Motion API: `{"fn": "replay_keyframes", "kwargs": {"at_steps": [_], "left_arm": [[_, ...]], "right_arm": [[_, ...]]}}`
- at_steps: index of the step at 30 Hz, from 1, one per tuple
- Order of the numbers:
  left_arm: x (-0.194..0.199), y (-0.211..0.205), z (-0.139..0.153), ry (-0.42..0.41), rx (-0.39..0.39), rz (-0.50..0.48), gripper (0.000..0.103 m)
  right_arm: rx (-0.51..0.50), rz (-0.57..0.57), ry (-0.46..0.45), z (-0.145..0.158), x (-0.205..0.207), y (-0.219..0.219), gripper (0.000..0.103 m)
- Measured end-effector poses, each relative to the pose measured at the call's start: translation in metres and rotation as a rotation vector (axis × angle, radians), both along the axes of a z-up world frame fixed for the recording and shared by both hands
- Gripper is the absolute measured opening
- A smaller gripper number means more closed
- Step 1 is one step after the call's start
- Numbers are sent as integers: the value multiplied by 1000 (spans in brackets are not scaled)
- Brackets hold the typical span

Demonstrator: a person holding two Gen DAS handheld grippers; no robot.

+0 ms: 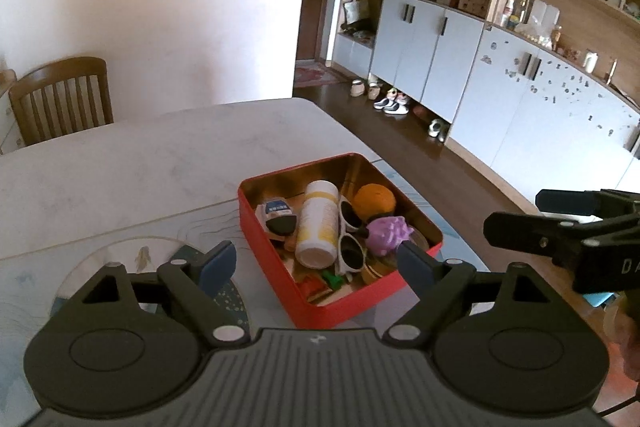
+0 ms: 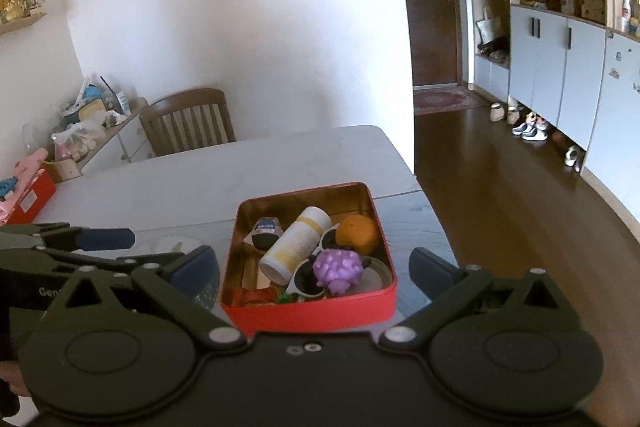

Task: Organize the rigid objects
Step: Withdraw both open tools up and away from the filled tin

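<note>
A red tin box (image 1: 276, 267) (image 2: 312, 315) stands open on the table, close in front of both grippers. Inside lie a white and yellow bottle (image 1: 318, 223) (image 2: 296, 245), an orange (image 1: 375, 201) (image 2: 357, 233), a purple spiky toy (image 1: 387, 233) (image 2: 338, 271), white sunglasses (image 1: 350, 247) (image 2: 306, 281) and a small blue-labelled item (image 1: 277, 215) (image 2: 266, 231). My left gripper (image 1: 316, 264) (image 2: 120, 250) hovers open at the box's near left. My right gripper (image 2: 314, 269) (image 1: 512, 214) is open wide on the near side of the box. Neither holds anything.
The pale table (image 1: 160, 163) ends just right of the box, with a dark wood floor (image 2: 500, 187) beyond. A wooden chair (image 1: 62, 99) (image 2: 188, 119) stands at the far side. A round patterned mat (image 1: 100, 267) lies left of the box. A cluttered sideboard (image 2: 88, 123) is at left.
</note>
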State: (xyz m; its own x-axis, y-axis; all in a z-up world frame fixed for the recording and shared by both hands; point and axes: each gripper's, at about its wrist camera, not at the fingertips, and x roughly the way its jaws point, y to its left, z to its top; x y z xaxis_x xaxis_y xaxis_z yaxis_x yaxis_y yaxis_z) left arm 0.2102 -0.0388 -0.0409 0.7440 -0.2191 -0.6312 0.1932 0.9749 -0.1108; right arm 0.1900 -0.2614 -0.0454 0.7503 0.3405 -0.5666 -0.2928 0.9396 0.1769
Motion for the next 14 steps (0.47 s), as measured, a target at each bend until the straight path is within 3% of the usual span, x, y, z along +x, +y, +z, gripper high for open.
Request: {"fn": "replay_keyframes", "kwargs": {"at_steps": [14], "left_arm": [[-19, 8, -2, 0, 0, 8, 88]], "right_arm": [[10, -47, 24, -4, -18, 6, 103]]}}
